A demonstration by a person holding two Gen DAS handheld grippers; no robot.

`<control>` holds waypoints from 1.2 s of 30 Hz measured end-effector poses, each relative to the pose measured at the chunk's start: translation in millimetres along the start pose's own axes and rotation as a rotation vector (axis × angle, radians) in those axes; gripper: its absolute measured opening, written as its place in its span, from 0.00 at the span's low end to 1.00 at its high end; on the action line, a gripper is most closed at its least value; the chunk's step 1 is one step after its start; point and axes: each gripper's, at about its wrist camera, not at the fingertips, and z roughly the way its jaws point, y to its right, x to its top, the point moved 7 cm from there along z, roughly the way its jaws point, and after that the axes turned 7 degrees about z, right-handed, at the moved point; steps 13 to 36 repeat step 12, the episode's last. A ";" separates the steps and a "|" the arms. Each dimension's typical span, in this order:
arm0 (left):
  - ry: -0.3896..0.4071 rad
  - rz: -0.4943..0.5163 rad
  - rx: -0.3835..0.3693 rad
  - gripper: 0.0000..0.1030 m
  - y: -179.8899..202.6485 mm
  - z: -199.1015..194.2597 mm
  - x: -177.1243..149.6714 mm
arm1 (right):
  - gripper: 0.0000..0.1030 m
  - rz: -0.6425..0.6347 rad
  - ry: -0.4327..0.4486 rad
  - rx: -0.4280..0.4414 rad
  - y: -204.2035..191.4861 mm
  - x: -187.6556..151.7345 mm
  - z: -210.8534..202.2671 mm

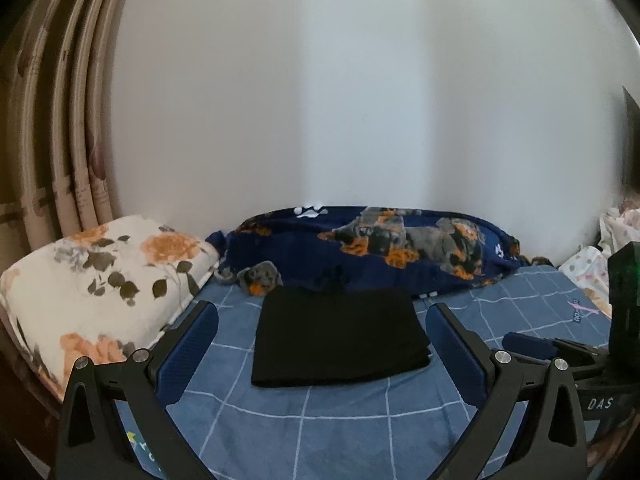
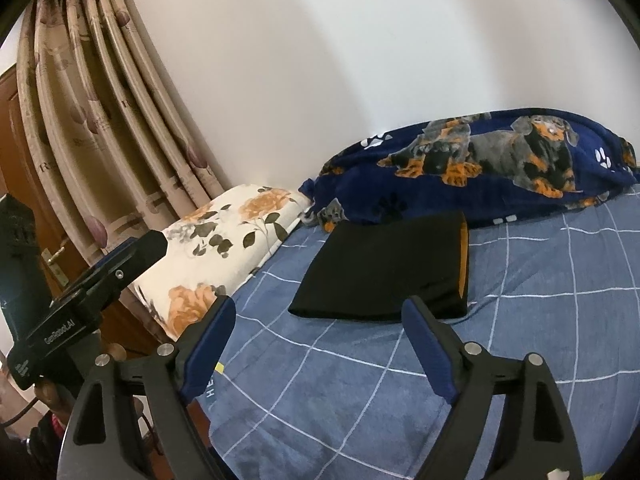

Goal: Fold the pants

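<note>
Black pants (image 1: 340,336) are lying folded into a compact rectangle on the blue checked bedsheet (image 1: 344,424), flat, edges squared off. An orange stripe is showing along the right edge of the bundle in the right wrist view.

Left gripper (image 1: 322,344) is hovering low over the sheet with its jaws standing wide apart, nothing clamped. From its own camera the pants are sitting framed between the two blue pads, just beyond the tips; pads are not touching cloth.

Right gripper (image 2: 320,344) is also spread wide and carrying nothing. The pants (image 2: 384,268) are lying just ahead of its tips, slightly toward the right finger (image 2: 430,352), whose tip is overlapping the near edge of the bundle in the picture; contact cannot be told. The right tool's body is showing at the right edge of the left wrist view, beside the left gripper, and the left tool is showing at the left edge of the right wrist view.

Behind the pants, a navy dog-print blanket (image 1: 380,248) is bunching against the white wall (image 1: 360,80), its near edge just beside the bundle's far edge. A floral pillow (image 1: 100,280) is resting to the left, curtain (image 2: 100,100) hanging behind it.
</note>
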 end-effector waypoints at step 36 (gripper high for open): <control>-0.038 -0.057 0.061 1.00 -14.3 19.2 -17.0 | 0.85 0.009 -0.026 -0.031 5.8 -5.1 12.8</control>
